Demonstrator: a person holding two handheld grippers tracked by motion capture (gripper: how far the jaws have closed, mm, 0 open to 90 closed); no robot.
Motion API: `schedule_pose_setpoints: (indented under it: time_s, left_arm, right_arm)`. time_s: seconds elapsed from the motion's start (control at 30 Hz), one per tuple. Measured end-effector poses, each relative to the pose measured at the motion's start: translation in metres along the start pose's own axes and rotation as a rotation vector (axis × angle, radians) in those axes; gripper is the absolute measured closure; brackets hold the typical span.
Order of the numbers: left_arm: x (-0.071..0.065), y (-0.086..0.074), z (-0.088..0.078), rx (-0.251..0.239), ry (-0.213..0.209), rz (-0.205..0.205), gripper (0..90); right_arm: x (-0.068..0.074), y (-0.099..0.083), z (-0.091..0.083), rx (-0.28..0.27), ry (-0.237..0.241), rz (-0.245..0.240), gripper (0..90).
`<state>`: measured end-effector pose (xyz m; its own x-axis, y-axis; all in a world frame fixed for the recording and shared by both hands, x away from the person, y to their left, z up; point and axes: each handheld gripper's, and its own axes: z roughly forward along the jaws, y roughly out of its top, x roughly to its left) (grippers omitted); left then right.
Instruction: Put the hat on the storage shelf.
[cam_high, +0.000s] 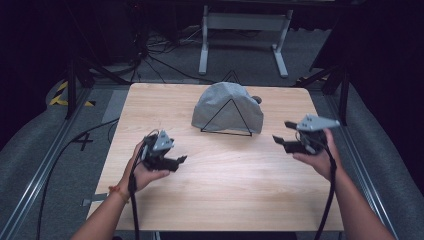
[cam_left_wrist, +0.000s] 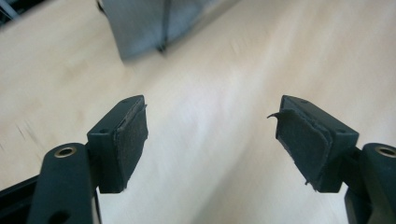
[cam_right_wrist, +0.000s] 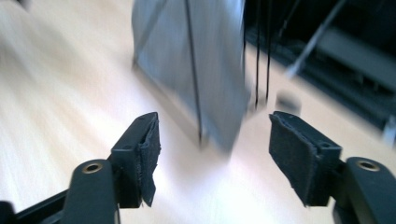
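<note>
A grey cloth (cam_high: 227, 107) lies draped in a mound over a black wire triangle frame (cam_high: 226, 120) at the back middle of the wooden table (cam_high: 225, 195). My left gripper (cam_high: 181, 161) hovers over the table's left half, in front and to the left of the cloth, jaws apart with nothing between them. My right gripper (cam_high: 283, 131) is held to the right of the cloth, also open and empty. The left gripper view shows open pads (cam_left_wrist: 133, 135) and the cloth (cam_left_wrist: 140, 23) farther off. In the right gripper view the cloth (cam_right_wrist: 201, 56) hangs ahead of the open pads (cam_right_wrist: 149, 149).
A small dark object (cam_high: 256, 99) peeks out behind the cloth's right side. A white stand (cam_high: 245, 35) and cables (cam_high: 160, 60) lie on the floor beyond the table. Metal rails (cam_high: 45, 160) run along both sides. Bare wood stretches across the table's front.
</note>
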<state>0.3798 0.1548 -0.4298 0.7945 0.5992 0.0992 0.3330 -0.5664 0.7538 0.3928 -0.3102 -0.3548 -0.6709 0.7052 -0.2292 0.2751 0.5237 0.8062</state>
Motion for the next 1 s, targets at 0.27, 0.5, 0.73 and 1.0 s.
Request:
schedule_pose_setpoints:
  time_s: [0.27, 0.5, 0.73, 1.0]
  left_arm:
    - [-0.020, -0.057, -0.008, 0.105, -0.035, -0.030, 19.0]
    - [-0.017, -0.065, -0.002, 0.074, -0.093, -0.066, 17.5]
    - [-0.013, -0.064, 0.002, 0.062, -0.093, -0.065, 14.5]
    - [-0.012, -0.064, 0.002, 0.066, -0.091, -0.066, 14.3]
  right_arm:
    - [0.017, -0.112, -0.020, 0.115, 0.044, 0.170, 31.2]
    - [0.010, -0.146, -0.024, 0.118, -0.012, 0.271, 27.6]
    - [0.005, -0.152, -0.022, 0.157, -0.050, 0.298, 23.6]
    - [0.006, -0.152, -0.021, 0.160, -0.053, 0.293, 22.1]
